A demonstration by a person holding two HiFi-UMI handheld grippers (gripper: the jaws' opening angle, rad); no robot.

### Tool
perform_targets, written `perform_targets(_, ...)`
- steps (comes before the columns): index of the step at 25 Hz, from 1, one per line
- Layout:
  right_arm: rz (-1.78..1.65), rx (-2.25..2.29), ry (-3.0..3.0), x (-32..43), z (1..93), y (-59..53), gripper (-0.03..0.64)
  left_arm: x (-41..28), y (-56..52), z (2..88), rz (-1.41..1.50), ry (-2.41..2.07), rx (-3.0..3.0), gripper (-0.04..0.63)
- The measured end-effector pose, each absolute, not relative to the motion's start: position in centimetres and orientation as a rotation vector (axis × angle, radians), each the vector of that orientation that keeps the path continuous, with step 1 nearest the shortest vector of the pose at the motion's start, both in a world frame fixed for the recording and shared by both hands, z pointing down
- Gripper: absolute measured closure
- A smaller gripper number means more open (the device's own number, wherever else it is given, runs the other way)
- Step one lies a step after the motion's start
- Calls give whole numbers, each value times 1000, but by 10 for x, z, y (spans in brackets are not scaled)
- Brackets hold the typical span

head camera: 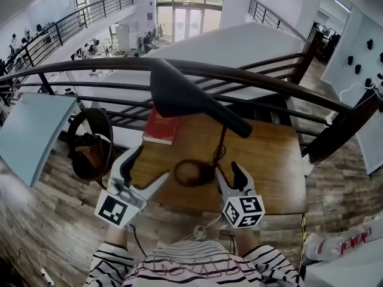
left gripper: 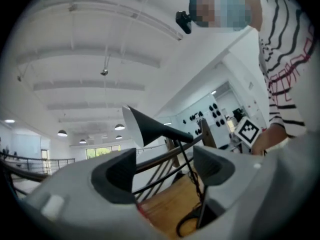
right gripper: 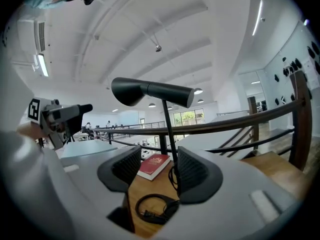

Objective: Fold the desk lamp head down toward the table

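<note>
A black desk lamp stands on the wooden table (head camera: 269, 160). Its cone head (head camera: 179, 91) is raised and lies roughly level on top of a thin upright stem (head camera: 222, 139). The lamp's cord lies coiled (head camera: 192, 173) at the foot. My left gripper (head camera: 146, 169) hovers open at the table's front left, with the lamp head (left gripper: 150, 126) beyond its jaws. My right gripper (head camera: 230, 173) is open just in front of the stem. In the right gripper view the lamp head (right gripper: 150, 90) is above the gripper (right gripper: 160, 166), and the stem (right gripper: 167, 124) is past it, untouched.
A red book (head camera: 161, 127) lies at the table's back left corner. A dark wood and metal railing (head camera: 251, 76) runs right behind the table. A round dark object (head camera: 90, 145) and a pale blue panel (head camera: 30, 130) stand to the left of the table.
</note>
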State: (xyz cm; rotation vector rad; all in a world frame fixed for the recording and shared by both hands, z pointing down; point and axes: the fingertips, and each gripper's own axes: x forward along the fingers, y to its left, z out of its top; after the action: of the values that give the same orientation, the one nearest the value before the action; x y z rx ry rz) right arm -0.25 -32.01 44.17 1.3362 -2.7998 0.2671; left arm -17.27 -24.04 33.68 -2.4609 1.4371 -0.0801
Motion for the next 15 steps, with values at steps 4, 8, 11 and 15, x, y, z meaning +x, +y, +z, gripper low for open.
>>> perform_targets(4, 232, 1290, -2797, -9, 444, -344, 402, -170, -259, 310, -171, 1395, -2373, 230)
perform_targets(8, 185, 1275, -2775, -13, 447, -368, 402, -163, -270, 286, -307, 1325, -2273, 212)
perform_targets(11, 139, 1278, -2746, -13, 451, -386, 402, -154, -275, 267, -420, 1213, -2157, 189)
perform_targets(15, 105, 1259, -2718, -13, 457, -401, 407, -145, -281, 243, -517, 1137, -2038, 129)
